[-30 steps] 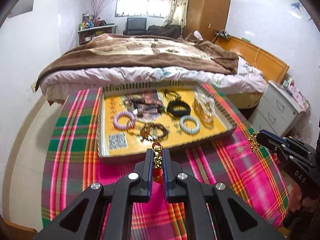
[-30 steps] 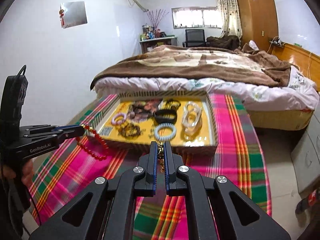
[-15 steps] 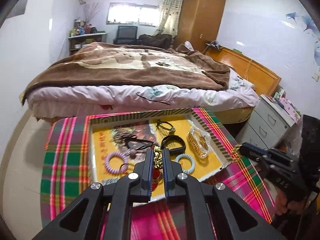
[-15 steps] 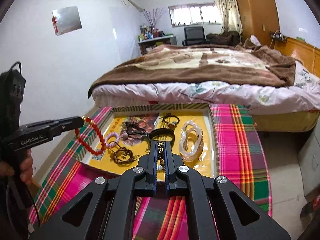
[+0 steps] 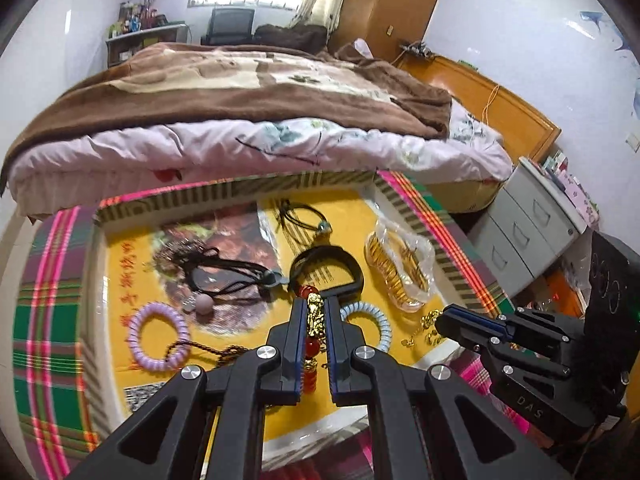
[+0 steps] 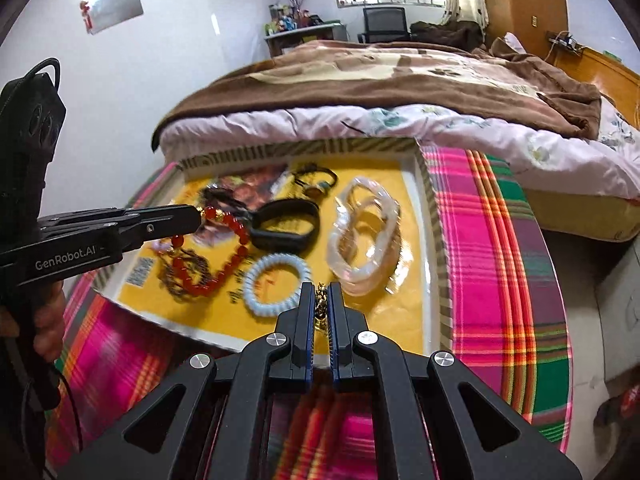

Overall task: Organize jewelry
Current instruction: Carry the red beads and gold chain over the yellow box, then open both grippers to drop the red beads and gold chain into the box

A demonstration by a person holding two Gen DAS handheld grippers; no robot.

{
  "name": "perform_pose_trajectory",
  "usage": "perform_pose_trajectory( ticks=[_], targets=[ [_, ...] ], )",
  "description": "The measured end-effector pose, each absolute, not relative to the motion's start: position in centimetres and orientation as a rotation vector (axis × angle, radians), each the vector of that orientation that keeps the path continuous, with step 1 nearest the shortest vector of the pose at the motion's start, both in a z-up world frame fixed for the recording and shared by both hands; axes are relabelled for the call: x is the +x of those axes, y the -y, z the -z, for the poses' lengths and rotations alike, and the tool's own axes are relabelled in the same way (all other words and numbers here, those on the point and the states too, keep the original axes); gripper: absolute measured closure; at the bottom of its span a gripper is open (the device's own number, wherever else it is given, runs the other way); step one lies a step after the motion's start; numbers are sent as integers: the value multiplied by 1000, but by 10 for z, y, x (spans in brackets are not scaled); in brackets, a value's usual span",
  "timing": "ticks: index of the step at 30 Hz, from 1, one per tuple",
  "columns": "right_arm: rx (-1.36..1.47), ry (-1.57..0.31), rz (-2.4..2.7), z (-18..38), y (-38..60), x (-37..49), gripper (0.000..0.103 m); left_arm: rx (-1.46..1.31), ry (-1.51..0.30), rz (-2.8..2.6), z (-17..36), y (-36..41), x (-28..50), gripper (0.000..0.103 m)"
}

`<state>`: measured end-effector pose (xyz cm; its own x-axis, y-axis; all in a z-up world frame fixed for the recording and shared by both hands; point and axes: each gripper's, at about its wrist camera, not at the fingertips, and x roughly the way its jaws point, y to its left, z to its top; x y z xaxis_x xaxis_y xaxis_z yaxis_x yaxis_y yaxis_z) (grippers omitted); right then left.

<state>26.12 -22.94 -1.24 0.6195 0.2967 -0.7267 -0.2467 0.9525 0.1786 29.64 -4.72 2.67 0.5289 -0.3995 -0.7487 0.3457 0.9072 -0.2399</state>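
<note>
My left gripper (image 5: pixel 314 302) is shut on a red bead bracelet (image 5: pixel 311 346) with a gold charm and hangs over the middle of the yellow-lined tray (image 5: pixel 240 192). From the right wrist view, that bracelet (image 6: pixel 224 256) dangles from the left gripper (image 6: pixel 196 216) as a loop above the tray floor. My right gripper (image 6: pixel 320 288) is shut on a thin gold chain (image 6: pixel 320 312) over the tray's near right part (image 6: pixel 434 216). In the left wrist view the chain (image 5: pixel 428 322) trails from the right gripper (image 5: pixel 440 318).
In the tray lie a purple coil bracelet (image 5: pixel 158 336), a pale blue coil bracelet (image 6: pixel 276 284), a black band (image 6: pixel 286 224), bagged gold bangles (image 5: pixel 400 272) and black cords (image 5: pixel 228 272). The tray sits on a plaid cloth (image 6: pixel 500 260). A bed (image 5: pixel 240 92) is behind, grey drawers (image 5: pixel 528 232) to the right.
Both grippers have come forward and down from over the plaid cloth to above the tray, each still carrying its piece. The jewelry in the tray has not shifted.
</note>
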Motion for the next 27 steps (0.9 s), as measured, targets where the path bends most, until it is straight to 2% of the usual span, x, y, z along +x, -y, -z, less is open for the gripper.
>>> perform_pose_trajectory(
  ticks=[8,10,12,13,16,18,20,23,27],
  targets=[
    [18,-869,-293,23,231,261,97,-57,-963,445,-6,61,304,94],
    [3,-871,-280,24,230,261,95,-61,-975,441,-3,62,305,87],
    [6,-869,-286,23,231,260,89,-60,-974,447,-2,64,304,66],
    [4,-868,-285,23,230,260,86,-59,-974,450,-3,64,304,63],
    [-2,-859,-276,22,230,258,84,-59,-971,448,-5,65,301,61],
    [3,-851,-272,20,231,256,78,-53,-966,444,-7,65,298,56],
    [14,-842,-273,17,233,252,66,-51,-962,439,-9,65,294,50],
    [23,-832,-273,13,234,247,65,-52,-946,426,-14,63,286,48],
    [29,-815,-264,7,233,239,64,-25,-904,361,-26,61,268,40]
  ],
)
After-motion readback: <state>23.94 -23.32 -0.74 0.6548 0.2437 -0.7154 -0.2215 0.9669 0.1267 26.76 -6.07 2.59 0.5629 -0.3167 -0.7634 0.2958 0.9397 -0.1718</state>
